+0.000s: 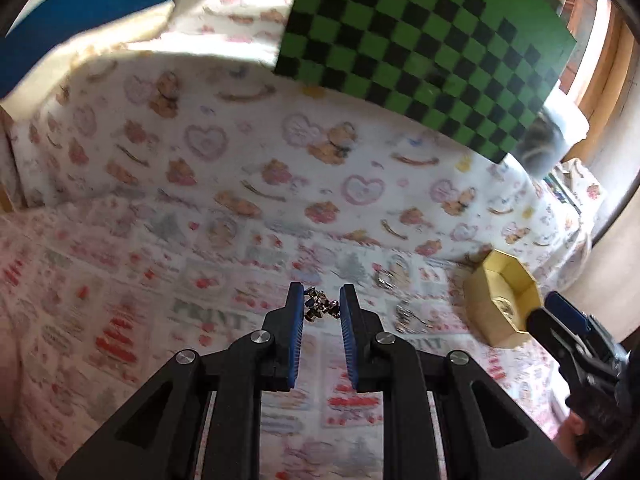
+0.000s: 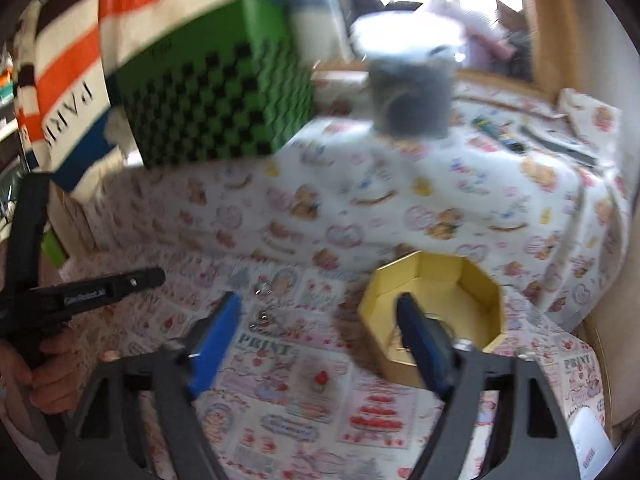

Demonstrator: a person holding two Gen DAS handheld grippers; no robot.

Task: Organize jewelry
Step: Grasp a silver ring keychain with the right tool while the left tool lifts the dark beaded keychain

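Two blue-padded jaws of the left gripper stand close together and pinch a small tangled piece of dark metal jewelry near their tips, held above the patterned cloth that covers the worktop; the right gripper has its jaws spread well apart with nothing between the pads, one finger over the cloth and the other in front of the gold octagonal box; in the right wrist view a few more silvery pieces of jewelry lie on the cloth just beyond the left-hand pad, between the two grippers and left of the box, though blur hides what kind they are; the box stands open on the cloth and something small and pale lies on its floor, too blurred to tell; in the left wrist view the same box sits off to the right with the right gripper's tip just beside it; farther back a green and black checkered board leans upright; a grey lidded container stands near it on the raised part of the cloth; a striped fabric hangs at the far left.
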